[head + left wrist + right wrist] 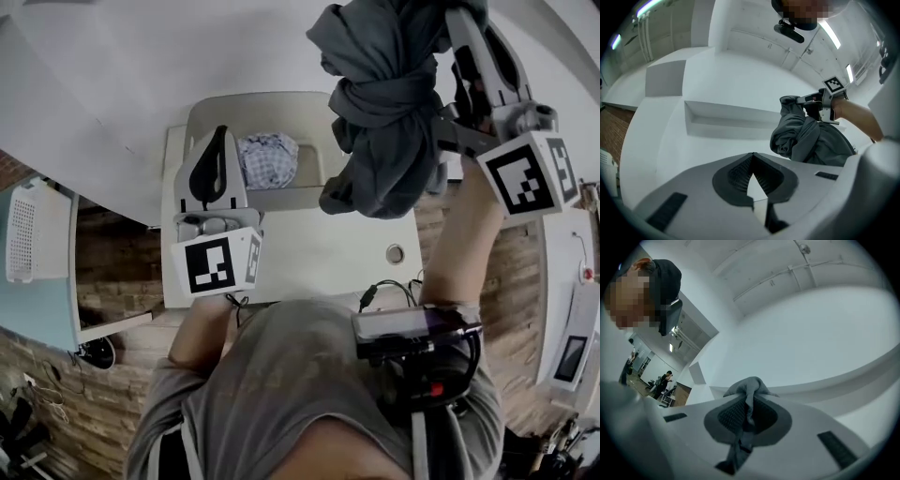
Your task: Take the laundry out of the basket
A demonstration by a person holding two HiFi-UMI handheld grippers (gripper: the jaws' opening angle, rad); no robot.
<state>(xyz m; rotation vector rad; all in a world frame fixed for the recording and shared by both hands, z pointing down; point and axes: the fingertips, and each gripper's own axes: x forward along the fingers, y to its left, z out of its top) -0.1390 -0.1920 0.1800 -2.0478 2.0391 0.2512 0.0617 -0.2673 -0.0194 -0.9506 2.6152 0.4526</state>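
Note:
My right gripper (457, 28) is raised high at the upper right, shut on a bunched dark grey garment (384, 103) that hangs from its jaws above the basket. In the right gripper view a fold of that grey garment (747, 387) is pinched between the pads. The pale basket (202, 112) stands at the table's far side with a blue-and-white checked cloth (267, 159) inside. My left gripper (222, 133) hovers over the basket's left part, shut with nothing in it; its own jaws (752, 155) meet at the tips. From there I see the right gripper (816, 104) and the grey garment (806, 138).
The basket stands on a white table (309, 253) with a round hole (395, 253) near its right side. Cables (384, 291) lie at its near edge. A white perforated crate (23, 230) sits at the far left, a white device (572, 356) at the right. People stand far off (663, 380).

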